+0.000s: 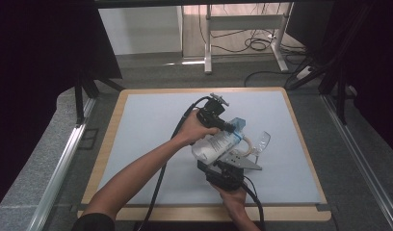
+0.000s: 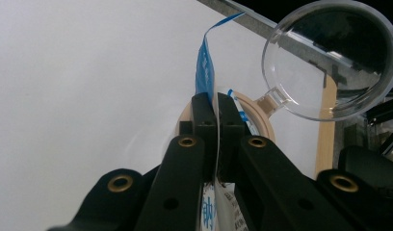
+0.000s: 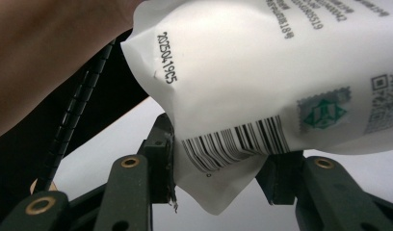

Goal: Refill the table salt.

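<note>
Left gripper (image 2: 216,103): fingers clamped flat together on the thin blue top strip of the white plastic pouch with printed barcode (image 3: 262,72). Right gripper (image 3: 218,159): fingers part-way closed, pressing into the pouch's lower end from both sides. In the high view the pouch (image 1: 216,144) hangs tilted between the two grippers, above the pale grey table mat (image 1: 146,125), mouth end pointing at the clear plastic stemmed glass (image 1: 263,142) lying or leaning on a light wooden ring coaster (image 1: 246,144). Can't tell which from here.

Looks like a tear-open or a pour into the glass. Risks as I see them:

- Left grip sits on a narrow film strip only. Any pull off-axis and the strip probably tears crooked or slips out of the fingers, and the top end drops.
- Right fingers squeeze a soft, filled body. Once the seal goes, that pressure likely pushes contents out fast and onto the mat, not the glass.
- Right grip is near the bottom corner, so the pouch can fold or pivot around it and swing the mouth off target.
- The glass (image 2: 329,57) is light and close to the left gripper. A nudge from the pouch or fingers probably rolls it off the coaster (image 2: 262,113).
- Cables trail over the mat near the right hand (image 1: 233,197); a snag would jerk the pouch.
</note>
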{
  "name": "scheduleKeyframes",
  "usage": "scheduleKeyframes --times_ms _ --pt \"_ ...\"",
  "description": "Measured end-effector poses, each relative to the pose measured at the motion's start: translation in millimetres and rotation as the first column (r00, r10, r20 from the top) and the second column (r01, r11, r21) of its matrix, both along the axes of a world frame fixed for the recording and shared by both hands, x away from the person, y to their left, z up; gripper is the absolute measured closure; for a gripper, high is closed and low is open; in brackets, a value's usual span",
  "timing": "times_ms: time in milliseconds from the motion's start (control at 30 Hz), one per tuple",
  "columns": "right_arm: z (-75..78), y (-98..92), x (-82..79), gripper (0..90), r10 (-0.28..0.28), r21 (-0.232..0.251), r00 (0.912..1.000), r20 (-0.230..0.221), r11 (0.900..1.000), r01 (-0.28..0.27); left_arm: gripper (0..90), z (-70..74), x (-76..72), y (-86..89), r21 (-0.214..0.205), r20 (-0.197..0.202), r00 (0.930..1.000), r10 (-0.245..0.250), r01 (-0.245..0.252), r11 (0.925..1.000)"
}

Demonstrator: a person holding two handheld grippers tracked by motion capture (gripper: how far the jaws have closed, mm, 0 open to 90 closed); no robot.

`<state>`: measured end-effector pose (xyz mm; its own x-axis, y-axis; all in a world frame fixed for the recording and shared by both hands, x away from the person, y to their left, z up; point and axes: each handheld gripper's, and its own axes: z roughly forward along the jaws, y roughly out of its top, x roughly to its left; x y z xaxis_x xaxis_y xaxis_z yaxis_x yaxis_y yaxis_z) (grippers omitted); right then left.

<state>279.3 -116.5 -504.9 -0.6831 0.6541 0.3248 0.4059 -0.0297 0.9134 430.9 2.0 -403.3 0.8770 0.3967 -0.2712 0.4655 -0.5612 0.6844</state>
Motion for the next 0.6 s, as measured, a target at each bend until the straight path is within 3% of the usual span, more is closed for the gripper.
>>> scheduleKeyframes --times_ms 200,467,600 --pt "2.4 -0.5 -2.2 55.6 0.002 0.028 0.9999 -0.011 0.9996 -0.001 90.0 1.7 0.5 -2.3 0.021 -0.001 0.9999 -0.017 0.017 0.9997" --pt "7.6 0.5 -4.7 55.6 -0.031 0.025 0.999 -0.033 0.9992 0.032 90.0 1.0 4.2 -4.6 0.012 -0.031 0.9993 -0.02 0.02 0.9997" --pt "8.6 0.1 -4.7 55.7 -0.045 0.028 0.9984 -0.034 0.9986 0.046 90.0 2.8 3.9 -6.4 0.024 -0.019 0.9996 -0.021 0.021 0.9995"
